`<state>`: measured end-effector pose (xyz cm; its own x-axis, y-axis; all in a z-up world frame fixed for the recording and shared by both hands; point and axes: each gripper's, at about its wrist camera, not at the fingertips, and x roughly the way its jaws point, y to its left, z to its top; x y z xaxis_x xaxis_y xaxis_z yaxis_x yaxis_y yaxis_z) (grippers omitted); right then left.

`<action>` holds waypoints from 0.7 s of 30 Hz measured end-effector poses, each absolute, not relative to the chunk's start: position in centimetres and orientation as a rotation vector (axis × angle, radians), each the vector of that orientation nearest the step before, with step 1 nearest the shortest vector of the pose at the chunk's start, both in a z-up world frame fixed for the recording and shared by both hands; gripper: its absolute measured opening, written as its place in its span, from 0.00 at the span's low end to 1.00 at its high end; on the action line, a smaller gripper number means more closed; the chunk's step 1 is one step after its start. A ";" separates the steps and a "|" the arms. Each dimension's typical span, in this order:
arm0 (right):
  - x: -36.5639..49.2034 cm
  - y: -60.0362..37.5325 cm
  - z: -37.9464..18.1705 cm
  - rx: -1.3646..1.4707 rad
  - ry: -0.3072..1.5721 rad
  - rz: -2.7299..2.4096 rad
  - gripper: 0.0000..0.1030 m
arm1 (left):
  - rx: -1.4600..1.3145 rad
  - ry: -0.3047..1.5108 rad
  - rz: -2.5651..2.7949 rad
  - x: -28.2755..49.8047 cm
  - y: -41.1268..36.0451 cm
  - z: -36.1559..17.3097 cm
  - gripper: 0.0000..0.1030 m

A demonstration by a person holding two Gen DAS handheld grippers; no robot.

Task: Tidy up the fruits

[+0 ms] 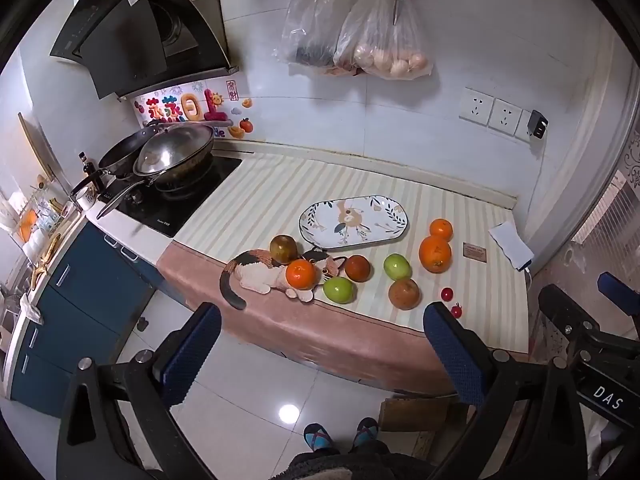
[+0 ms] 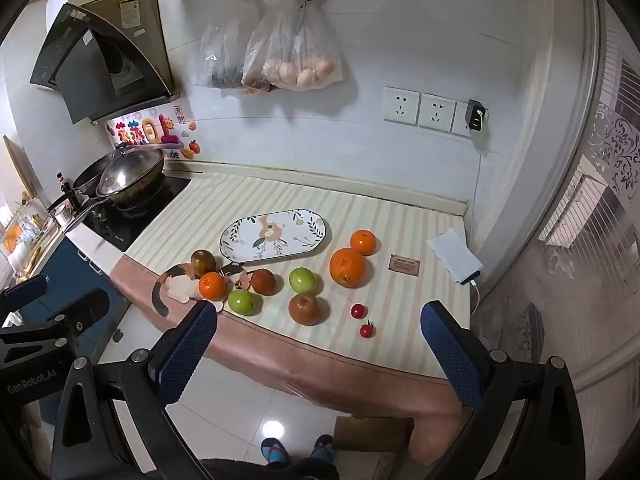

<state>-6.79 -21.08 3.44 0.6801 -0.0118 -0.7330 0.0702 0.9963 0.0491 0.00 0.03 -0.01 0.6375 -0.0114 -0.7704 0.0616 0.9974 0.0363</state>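
Observation:
An empty oval floral plate [image 1: 352, 220] [image 2: 272, 236] lies on the striped counter mat. In front of it lie loose fruits: a big orange [image 1: 435, 254] [image 2: 347, 267], two smaller oranges [image 1: 441, 229] [image 1: 301, 274], two green apples [image 1: 339, 289] [image 1: 397, 266], three brownish fruits [image 1: 404, 293] [image 1: 357, 267] [image 1: 283, 246] and two small red tomatoes [image 1: 447, 293] [image 1: 456, 311]. My left gripper [image 1: 320, 356] is open and empty, held in front of the counter edge. My right gripper [image 2: 318, 354] is open and empty beside it.
A cat-shaped mat [image 1: 260, 274] lies under the left fruits. A stove with stacked woks [image 1: 176, 156] is at left. A power bank [image 1: 512, 246] and small card [image 1: 475, 251] lie at right. Bags [image 1: 360, 36] and scissors hang on the wall. Tiled floor lies below.

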 end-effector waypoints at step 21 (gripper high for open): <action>-7.3 -21.4 3.7 0.088 0.817 -0.031 1.00 | 0.062 0.871 -0.041 0.2 0.0 0.3 1.00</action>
<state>-7.31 -21.41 3.71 0.6843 0.0058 -0.7292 0.0618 0.9959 0.0659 0.16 -0.02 0.28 0.6433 -0.0109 -0.7655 0.0617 0.9974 0.0376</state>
